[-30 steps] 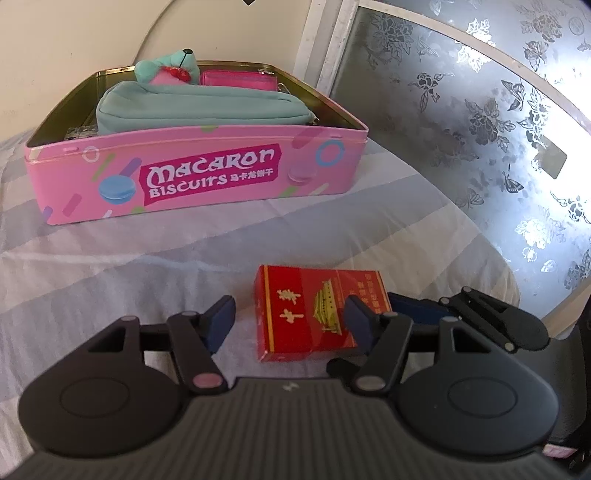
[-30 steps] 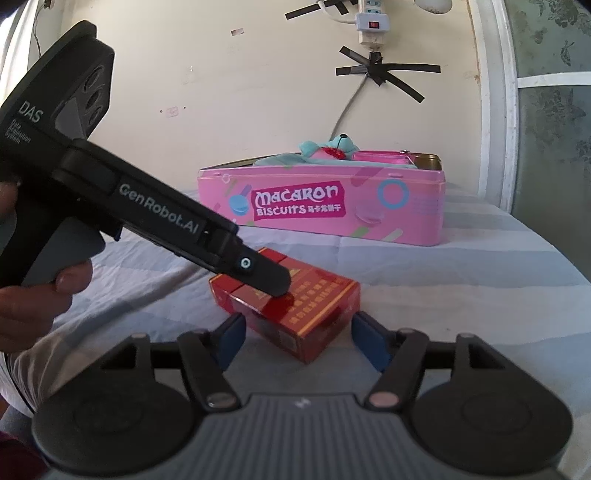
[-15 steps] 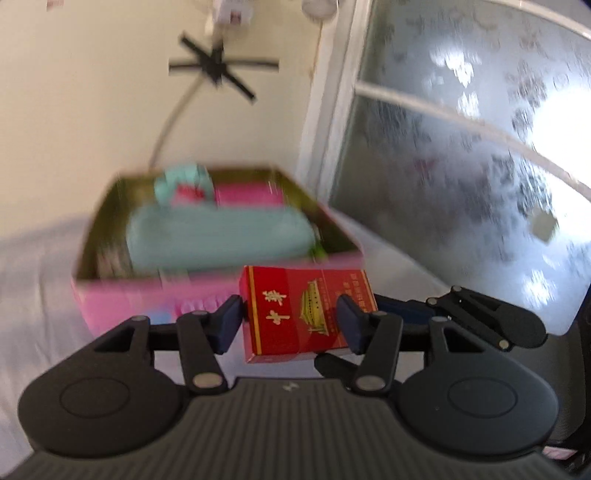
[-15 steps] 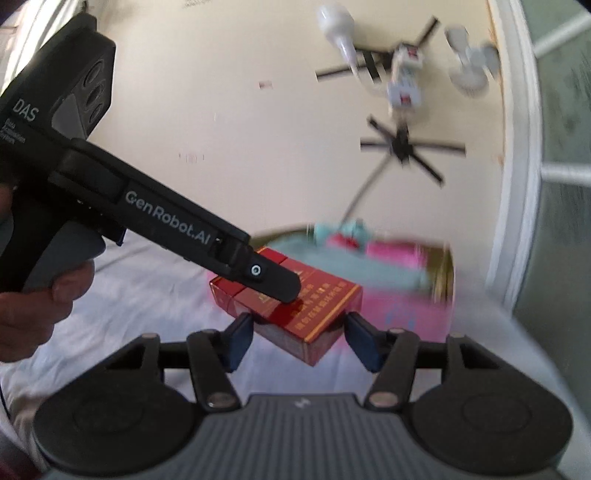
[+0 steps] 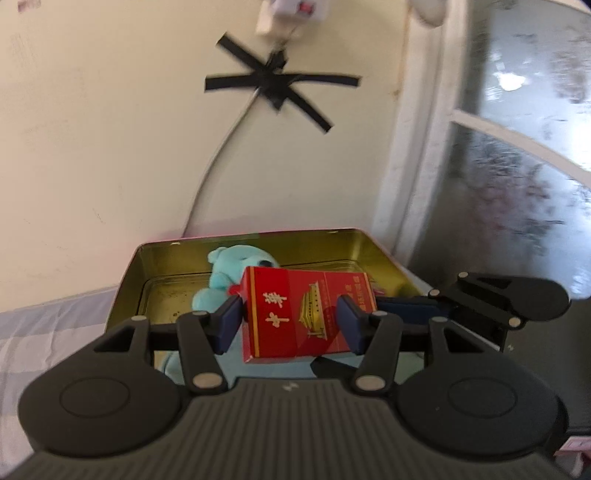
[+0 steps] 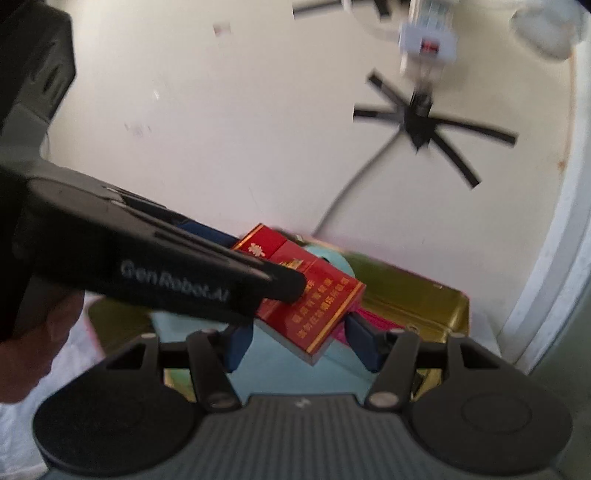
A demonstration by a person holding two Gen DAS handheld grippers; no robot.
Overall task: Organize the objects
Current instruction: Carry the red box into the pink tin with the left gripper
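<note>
Both grippers, left and right, pinch red pack above tin. Next: lower, release inside.

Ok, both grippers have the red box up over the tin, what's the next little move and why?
Probably lower it. The red box is clamped by the left gripper and right gripper, above the open tin, over the teal bear.

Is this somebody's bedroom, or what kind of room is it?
Probably a room in a home, maybe a bedroom. A power strip is taped to a plain wall, there is a frosted patterned window, and the tin sits on a striped sheet.
</note>
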